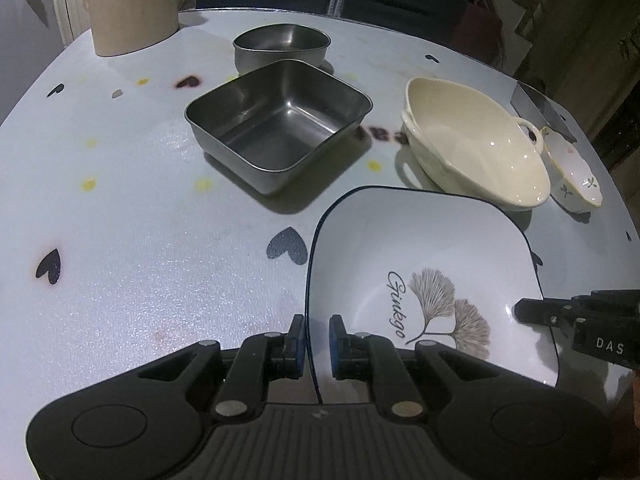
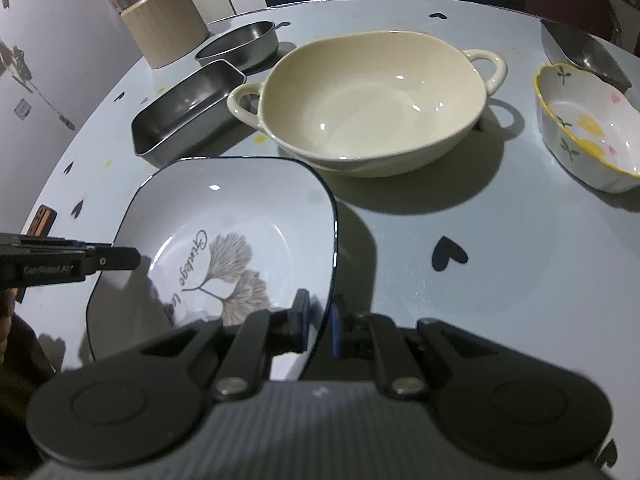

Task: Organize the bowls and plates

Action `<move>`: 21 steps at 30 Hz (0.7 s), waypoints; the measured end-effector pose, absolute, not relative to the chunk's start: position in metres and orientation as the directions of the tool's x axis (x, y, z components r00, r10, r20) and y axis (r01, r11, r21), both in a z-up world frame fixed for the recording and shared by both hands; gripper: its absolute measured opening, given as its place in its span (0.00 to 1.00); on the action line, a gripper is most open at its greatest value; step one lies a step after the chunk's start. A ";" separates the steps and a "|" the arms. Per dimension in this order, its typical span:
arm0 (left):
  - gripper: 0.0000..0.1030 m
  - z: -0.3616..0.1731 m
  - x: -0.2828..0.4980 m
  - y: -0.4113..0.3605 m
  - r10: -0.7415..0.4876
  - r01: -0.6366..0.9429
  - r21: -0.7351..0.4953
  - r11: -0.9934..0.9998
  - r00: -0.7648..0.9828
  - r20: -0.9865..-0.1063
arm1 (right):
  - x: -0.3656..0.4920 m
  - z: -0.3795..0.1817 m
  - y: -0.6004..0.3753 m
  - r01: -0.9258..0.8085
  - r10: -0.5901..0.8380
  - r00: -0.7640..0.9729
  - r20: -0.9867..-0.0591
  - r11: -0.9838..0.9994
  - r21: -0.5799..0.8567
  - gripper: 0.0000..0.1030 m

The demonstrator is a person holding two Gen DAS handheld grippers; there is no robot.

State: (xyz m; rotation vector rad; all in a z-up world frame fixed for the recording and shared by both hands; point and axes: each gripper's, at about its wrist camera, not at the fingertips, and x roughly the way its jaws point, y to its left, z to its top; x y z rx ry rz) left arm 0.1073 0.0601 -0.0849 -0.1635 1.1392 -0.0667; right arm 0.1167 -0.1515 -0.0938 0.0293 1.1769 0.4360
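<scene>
A white square plate with a dark rim and a ginkgo print (image 1: pixel 424 256) (image 2: pixel 224 224) sits low over the table at the front. My left gripper (image 1: pixel 317 332) has a finger on each side of the plate's left rim, with a small gap showing. My right gripper (image 2: pixel 320 322) straddles its right rim the same way. A cream two-handled bowl (image 1: pixel 472 144) (image 2: pixel 372 108) stands just behind the plate. A small flowered dish (image 1: pixel 576 176) (image 2: pixel 584 136) is to its right. A square steel pan (image 1: pixel 276 124) (image 2: pixel 188 108) and a smaller steel bowl (image 1: pixel 280 46) (image 2: pixel 240 42) stand behind on the left.
A beige ribbed canister (image 1: pixel 128 8) (image 2: pixel 164 24) stands at the table's far left. Another steel tray (image 2: pixel 580 54) lies at the far right edge. The round table (image 1: pixel 140 240) has heart marks. Dark chairs stand behind it.
</scene>
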 end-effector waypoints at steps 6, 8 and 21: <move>0.12 -0.085 0.108 0.060 -0.133 -0.033 -0.161 0.986 0.414 -0.900 | 0.116 -0.094 -0.153 -0.315 0.347 0.310 -0.885 0.916 0.249 0.13; 0.12 -0.085 0.108 0.060 -0.131 -0.034 -0.159 0.987 0.415 -0.900 | 0.116 -0.094 -0.154 -0.314 0.349 0.310 -0.885 0.916 0.251 0.13; 0.79 -0.081 0.108 0.059 -0.115 -0.051 -0.150 0.987 0.427 -0.897 | 0.116 -0.094 -0.152 -0.352 0.360 0.296 -0.885 0.902 0.250 0.25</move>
